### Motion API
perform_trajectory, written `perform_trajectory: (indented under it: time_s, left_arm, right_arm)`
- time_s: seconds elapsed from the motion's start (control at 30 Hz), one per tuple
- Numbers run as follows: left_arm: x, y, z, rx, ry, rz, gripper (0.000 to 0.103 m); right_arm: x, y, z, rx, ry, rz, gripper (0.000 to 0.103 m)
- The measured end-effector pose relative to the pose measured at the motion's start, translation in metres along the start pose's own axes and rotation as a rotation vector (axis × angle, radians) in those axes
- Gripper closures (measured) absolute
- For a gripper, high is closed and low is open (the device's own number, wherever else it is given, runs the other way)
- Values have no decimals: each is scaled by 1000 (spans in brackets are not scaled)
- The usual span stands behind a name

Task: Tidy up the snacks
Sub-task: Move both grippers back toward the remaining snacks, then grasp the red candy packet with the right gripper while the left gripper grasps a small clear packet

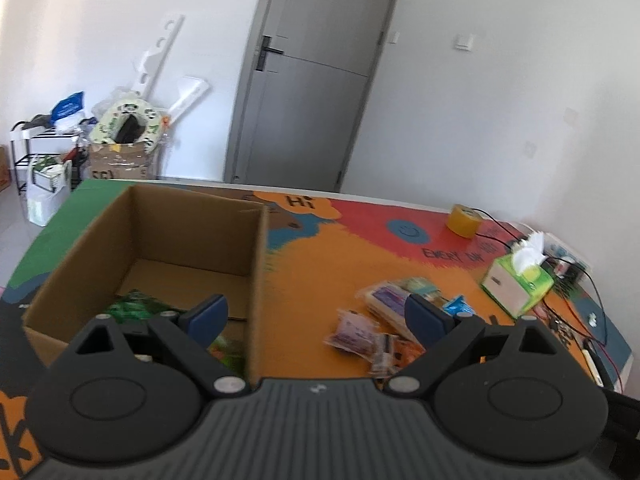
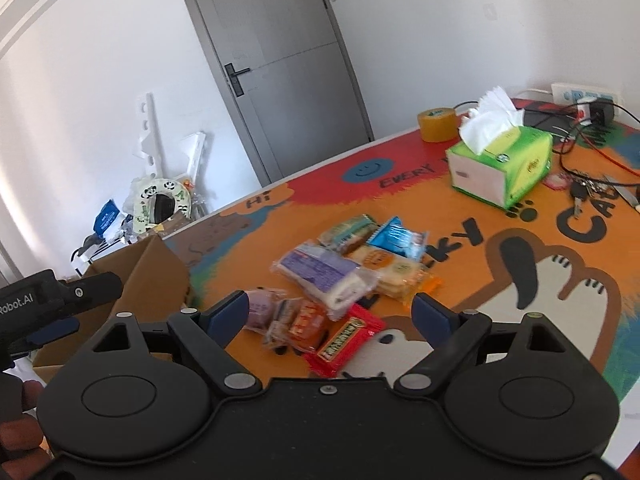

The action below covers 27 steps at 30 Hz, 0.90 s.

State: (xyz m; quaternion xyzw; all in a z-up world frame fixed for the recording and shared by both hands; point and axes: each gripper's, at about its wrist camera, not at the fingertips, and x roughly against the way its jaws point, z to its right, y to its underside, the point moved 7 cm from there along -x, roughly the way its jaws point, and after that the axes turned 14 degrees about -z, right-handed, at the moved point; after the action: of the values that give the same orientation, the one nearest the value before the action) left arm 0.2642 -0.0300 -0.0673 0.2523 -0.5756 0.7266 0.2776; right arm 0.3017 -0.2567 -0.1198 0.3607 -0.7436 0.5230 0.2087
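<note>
An open cardboard box (image 1: 256, 264) stands on the left of the colourful table mat, with green snack packs (image 1: 136, 306) lying inside. It also shows at the left in the right wrist view (image 2: 160, 276). My left gripper (image 1: 316, 316) is open and empty, over the box's right wall. A pile of snack packets (image 2: 344, 276) lies on the mat right of the box: a purple pack (image 2: 324, 272), a red bar (image 2: 344, 340), a blue pack (image 2: 400, 236). My right gripper (image 2: 328, 312) is open and empty just above the pile's near edge. The pile also shows in the left wrist view (image 1: 384, 316).
A green tissue box (image 2: 504, 164), a roll of yellow tape (image 2: 438, 120), keys (image 2: 584, 190) and cables (image 2: 580, 140) sit at the table's far right. A grey door (image 1: 312, 80) and floor clutter (image 1: 116, 136) lie beyond the table.
</note>
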Motion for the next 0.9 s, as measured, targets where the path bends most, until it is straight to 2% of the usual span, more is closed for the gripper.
perform_trajectory:
  time_s: [0.27, 0.43, 0.53, 0.6, 0.67, 0.9]
  left_arm:
    - [-16, 6, 31, -85, 30, -24, 9]
    - [-26, 10, 40, -100, 38, -40, 13]
    - [-33, 11, 43, -106, 45, -52, 22]
    - [-38, 12, 43, -104, 54, -67, 32]
    - [-45, 13, 43, -101, 52, -81, 37]
    - [-64, 15, 45, -99, 57, -113, 45]
  right_arm:
    - [-10, 4, 16, -25, -18, -41, 31]
    - [-19, 6, 24, -51, -31, -69, 34]
    - [-26, 6, 25, -59, -36, -86, 36]
    - [-33, 7, 24, -59, -41, -99, 38]
    - [-39, 7, 23, -59, -41, -110, 39]
    - [-60, 6, 20, -61, -46, -151, 47]
